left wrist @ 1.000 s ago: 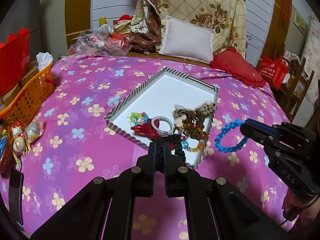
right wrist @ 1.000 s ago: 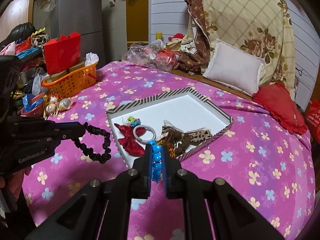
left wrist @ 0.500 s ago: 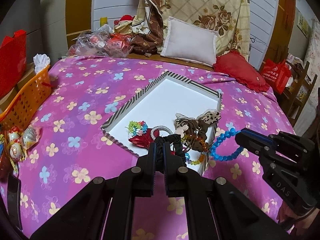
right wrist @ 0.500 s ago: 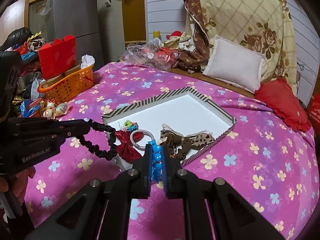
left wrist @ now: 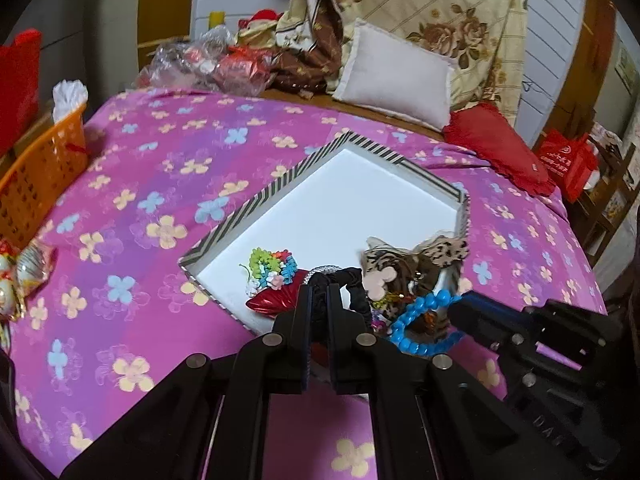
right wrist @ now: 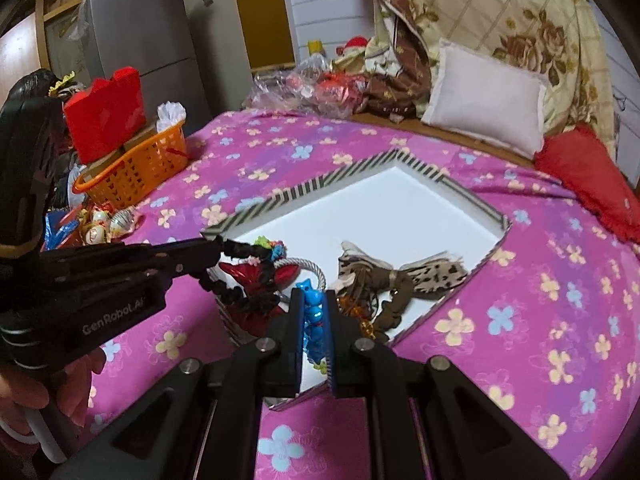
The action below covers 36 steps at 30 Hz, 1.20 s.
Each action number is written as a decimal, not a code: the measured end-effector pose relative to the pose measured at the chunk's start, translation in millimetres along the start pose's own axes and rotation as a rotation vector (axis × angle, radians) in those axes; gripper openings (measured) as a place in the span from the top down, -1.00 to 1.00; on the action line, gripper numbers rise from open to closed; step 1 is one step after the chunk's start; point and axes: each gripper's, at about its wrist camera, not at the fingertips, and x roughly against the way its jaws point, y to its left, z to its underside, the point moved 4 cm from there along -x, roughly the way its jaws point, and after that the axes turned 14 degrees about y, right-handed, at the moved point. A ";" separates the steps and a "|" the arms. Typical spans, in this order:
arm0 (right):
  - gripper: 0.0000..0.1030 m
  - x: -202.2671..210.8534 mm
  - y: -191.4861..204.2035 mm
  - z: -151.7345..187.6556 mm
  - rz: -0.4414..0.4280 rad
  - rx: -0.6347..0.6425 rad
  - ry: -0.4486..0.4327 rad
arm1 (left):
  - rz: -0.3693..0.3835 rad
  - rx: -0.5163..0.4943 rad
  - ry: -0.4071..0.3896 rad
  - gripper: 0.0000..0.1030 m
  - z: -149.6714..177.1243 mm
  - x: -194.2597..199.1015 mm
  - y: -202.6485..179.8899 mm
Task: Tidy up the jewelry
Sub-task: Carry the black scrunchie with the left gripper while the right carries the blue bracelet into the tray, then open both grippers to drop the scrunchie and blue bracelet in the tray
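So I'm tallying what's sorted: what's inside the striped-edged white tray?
Inside the striped-edged white tray: a multicoloured flower cluster, red shiny bow, silver ring and leopard-print bow. The black scrunchie and blue bead bracelet hang over its near corner, hiding what lies beneath.

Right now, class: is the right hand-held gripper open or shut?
Shut on the blue plastic bead bracelet: the right hand-held gripper has both fingers pressed against the beads, and the bracelet hangs from its tip in the left wrist view.
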 end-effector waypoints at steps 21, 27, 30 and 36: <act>0.84 -65.1 -37.1 -6.1 0.040 -0.072 0.068 | -0.078 0.031 0.073 0.95 -4.6 -64.2 16.7; 0.44 -58.0 -39.4 -2.3 0.026 -0.102 0.055 | -0.081 0.049 0.069 0.85 -2.0 -61.1 19.4; 0.27 -45.1 -39.4 -0.3 0.011 -0.118 0.029 | -0.077 0.060 0.053 0.52 0.6 -53.6 20.5; -0.10 -11.5 -37.1 8.7 0.017 -0.136 -0.029 | -0.096 0.068 -0.001 0.28 8.9 -27.4 21.2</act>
